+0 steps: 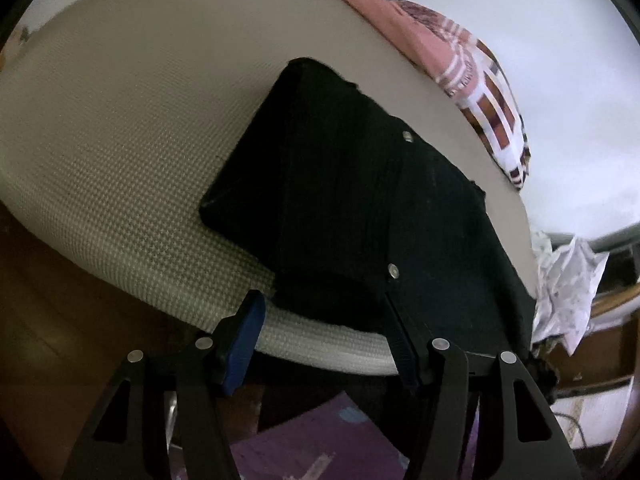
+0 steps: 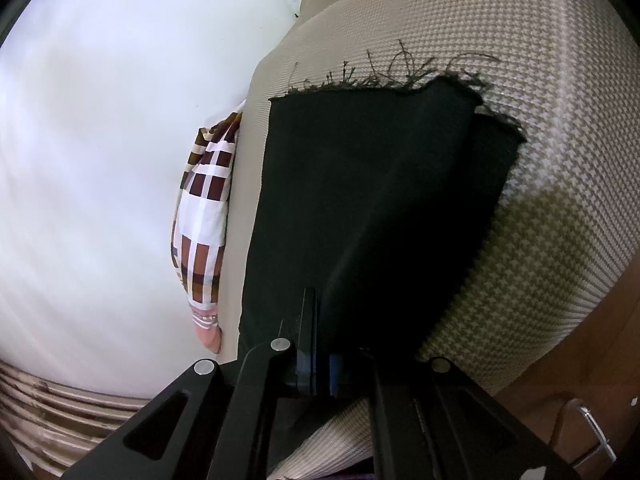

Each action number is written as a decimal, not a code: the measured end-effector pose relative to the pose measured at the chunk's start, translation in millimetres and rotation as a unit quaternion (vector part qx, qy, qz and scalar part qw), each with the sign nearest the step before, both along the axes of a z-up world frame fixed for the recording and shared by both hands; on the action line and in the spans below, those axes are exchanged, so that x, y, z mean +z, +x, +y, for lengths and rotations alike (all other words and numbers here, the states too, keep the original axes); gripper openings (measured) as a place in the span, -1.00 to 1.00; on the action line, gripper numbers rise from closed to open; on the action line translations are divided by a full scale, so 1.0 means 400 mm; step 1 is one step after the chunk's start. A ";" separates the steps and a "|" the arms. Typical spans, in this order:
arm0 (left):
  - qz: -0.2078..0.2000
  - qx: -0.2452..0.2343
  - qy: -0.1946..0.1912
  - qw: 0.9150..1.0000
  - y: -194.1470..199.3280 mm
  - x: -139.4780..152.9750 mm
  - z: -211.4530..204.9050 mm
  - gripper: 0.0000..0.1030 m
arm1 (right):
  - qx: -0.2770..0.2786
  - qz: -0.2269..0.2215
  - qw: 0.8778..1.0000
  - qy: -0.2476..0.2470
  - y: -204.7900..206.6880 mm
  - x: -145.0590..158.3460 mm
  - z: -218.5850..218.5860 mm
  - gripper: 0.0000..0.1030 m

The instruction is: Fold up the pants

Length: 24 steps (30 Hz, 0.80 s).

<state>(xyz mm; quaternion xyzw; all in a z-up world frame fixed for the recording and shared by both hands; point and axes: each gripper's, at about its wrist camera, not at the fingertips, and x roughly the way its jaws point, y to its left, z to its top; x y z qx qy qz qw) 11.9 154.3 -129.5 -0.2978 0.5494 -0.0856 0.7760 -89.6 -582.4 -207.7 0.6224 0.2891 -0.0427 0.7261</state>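
We see a wide bed surface [image 1: 120,152] covered in a pale houndstooth weave, filling most of both views. On it lie the black pants [image 1: 360,200], already folded into a thick stack, with a frayed raw hem [image 2: 400,76] trailing loose threads at the far end in the right view. Along the bed's far edge sits a pillow [image 2: 204,216] in a brown, white and pink check, against a white wall. Crumpled white plastic [image 1: 568,288] lies past the bed's corner. Our left gripper [image 1: 324,344] stands half open at the bed's near edge, its blue pad [image 1: 244,344] clear of the cloth. Our right gripper [image 2: 320,360] is pinched tight on the pants' near edge.
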 end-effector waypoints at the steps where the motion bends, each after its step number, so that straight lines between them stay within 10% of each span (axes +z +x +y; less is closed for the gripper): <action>1: 0.000 0.004 -0.008 1.000 0.002 -0.005 0.005 0.17 | -0.001 0.000 1.000 0.003 -0.001 -0.001 0.000 -0.90; 3: -0.020 0.016 -0.001 1.000 -0.003 0.000 0.015 0.13 | -0.002 0.000 1.000 0.006 -0.002 -0.003 0.000 -0.90; 4: -0.024 0.014 0.011 1.000 -0.003 0.008 0.011 -0.29 | -0.001 0.000 1.000 0.004 -0.001 -0.004 0.000 -0.90; 17: -0.116 0.022 0.172 0.978 0.070 0.214 0.048 -0.72 | 0.000 0.002 1.000 0.011 -0.012 -0.003 0.008 -0.89; 21: -0.061 0.024 0.152 0.986 0.075 0.125 0.107 -0.72 | 0.003 0.000 1.000 0.015 -0.015 -0.009 0.003 -0.91; 24: -0.092 0.015 0.127 0.987 0.052 0.129 0.092 -0.72 | 0.006 0.001 1.000 0.011 -0.014 -0.007 0.003 -0.91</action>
